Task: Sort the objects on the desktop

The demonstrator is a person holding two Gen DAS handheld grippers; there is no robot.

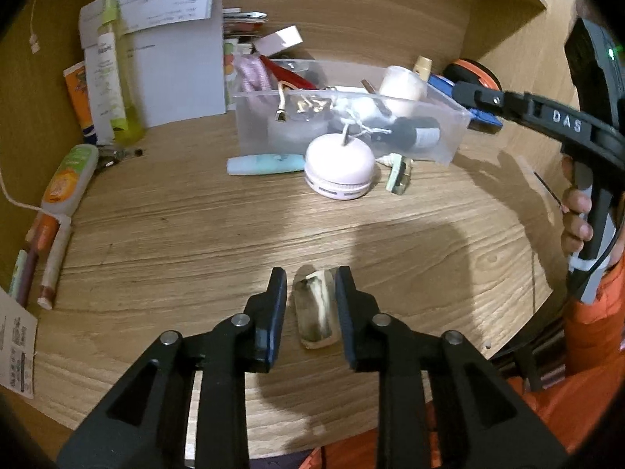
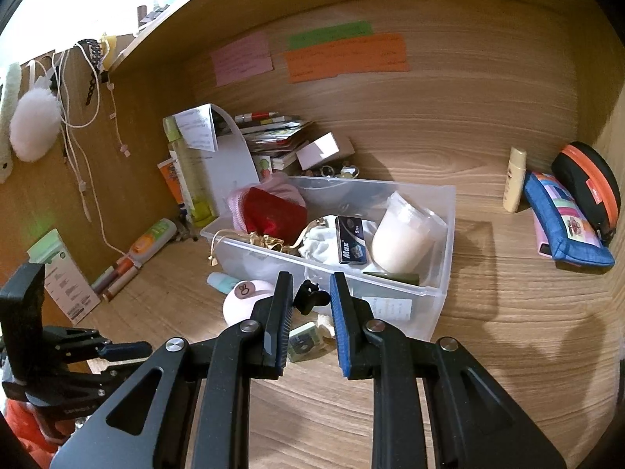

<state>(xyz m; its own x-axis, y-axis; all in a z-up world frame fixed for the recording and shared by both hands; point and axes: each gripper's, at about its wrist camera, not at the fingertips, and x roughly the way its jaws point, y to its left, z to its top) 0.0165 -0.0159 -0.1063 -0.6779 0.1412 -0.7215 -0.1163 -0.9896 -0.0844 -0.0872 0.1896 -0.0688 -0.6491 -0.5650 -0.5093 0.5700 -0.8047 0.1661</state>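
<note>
A small pale, smudged flat piece [image 1: 316,312] lies on the wooden desk near its front edge. My left gripper [image 1: 310,273] straddles it, open, with a sliver of desk showing beside the left pad. My right gripper [image 2: 311,275] is shut on a tiny black claw hair clip [image 2: 308,299], held just in front of the clear plastic bin [image 2: 449,234]. The bin [image 1: 351,97] holds a white candle jar, a red pouch, a small box and other bits. In the left wrist view the right gripper [image 1: 466,99] reaches in from the right above the bin's corner.
In front of the bin lie a pink round case [image 1: 340,164], a teal tube [image 1: 265,164] and a small green packet [image 1: 400,176]. Bottles, papers and pens crowd the left wall. A blue pencil case [image 2: 562,234] and a black-orange pouch [image 2: 586,183] stand at the right.
</note>
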